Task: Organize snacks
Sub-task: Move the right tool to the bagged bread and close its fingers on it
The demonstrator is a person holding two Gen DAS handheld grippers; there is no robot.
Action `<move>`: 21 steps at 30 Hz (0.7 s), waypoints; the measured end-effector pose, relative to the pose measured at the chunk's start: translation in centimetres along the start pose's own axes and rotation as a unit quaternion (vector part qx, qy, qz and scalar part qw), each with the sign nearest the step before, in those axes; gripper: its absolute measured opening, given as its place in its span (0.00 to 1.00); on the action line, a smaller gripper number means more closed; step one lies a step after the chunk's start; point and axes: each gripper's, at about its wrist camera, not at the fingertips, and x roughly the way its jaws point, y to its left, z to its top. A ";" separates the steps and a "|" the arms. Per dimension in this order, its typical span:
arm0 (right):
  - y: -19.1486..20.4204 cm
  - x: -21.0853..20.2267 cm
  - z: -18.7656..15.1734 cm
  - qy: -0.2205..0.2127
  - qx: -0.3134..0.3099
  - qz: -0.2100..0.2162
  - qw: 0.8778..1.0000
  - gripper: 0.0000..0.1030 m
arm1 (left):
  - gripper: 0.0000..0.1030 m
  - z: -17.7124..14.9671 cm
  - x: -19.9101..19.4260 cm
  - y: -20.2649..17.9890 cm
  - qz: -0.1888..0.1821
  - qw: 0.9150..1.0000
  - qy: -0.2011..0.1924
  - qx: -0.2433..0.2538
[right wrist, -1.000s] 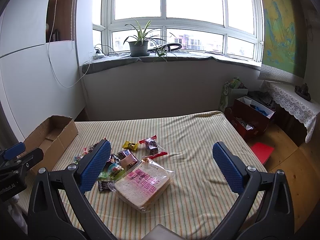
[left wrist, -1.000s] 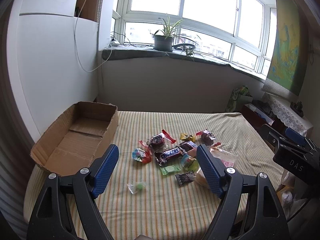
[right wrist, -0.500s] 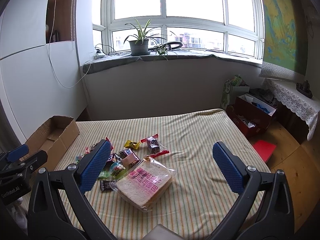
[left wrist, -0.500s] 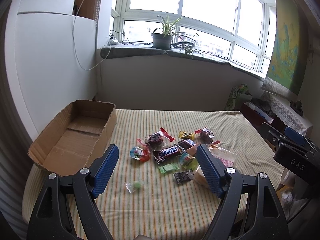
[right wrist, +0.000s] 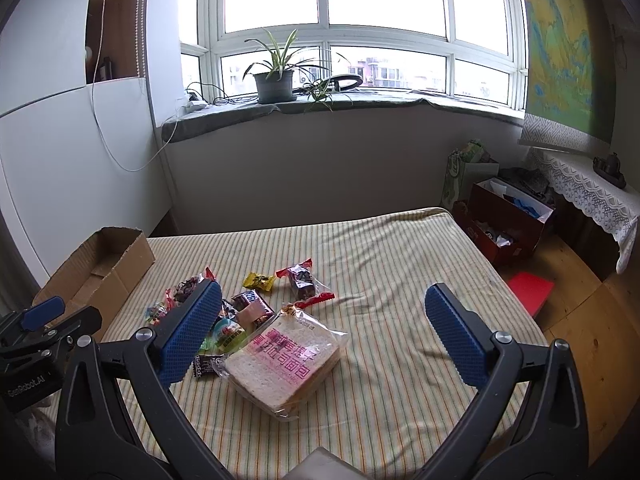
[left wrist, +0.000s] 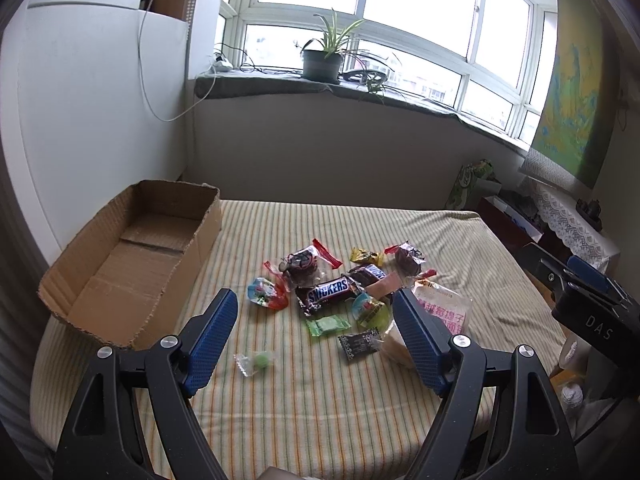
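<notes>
I am holding both the left gripper (left wrist: 316,336) and the right gripper (right wrist: 320,332) wide open and empty above the snacks (left wrist: 340,292). The cardboard box (left wrist: 120,264) is sitting empty beside them. I should go down slowly over one small snack.

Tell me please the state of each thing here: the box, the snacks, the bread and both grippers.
Cardboard box: open on top, nothing inside, standing on the bed.
Snickers bar: wrapped, lying flat in the snack pile.
Bread bag: sealed, lying flat beside the pile.
Small green candy: wrapped, lying apart from the pile.
Left gripper: open, holding nothing.
Right gripper: open, holding nothing.
</notes>
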 end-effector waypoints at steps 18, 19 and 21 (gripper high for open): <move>-3.9 3.9 -2.5 0.077 0.072 0.068 0.992 0.92 | 0.72 -1.3 4.1 -0.7 -0.089 0.994 0.064 -0.026; -4.0 4.2 -2.6 0.083 0.077 0.074 0.991 0.91 | 0.70 -1.3 4.4 -0.9 -0.098 0.993 0.068 -0.025; -4.4 4.8 -3.0 0.094 0.091 0.087 0.988 0.91 | 0.68 -1.3 5.2 -1.1 -0.122 0.989 0.080 -0.030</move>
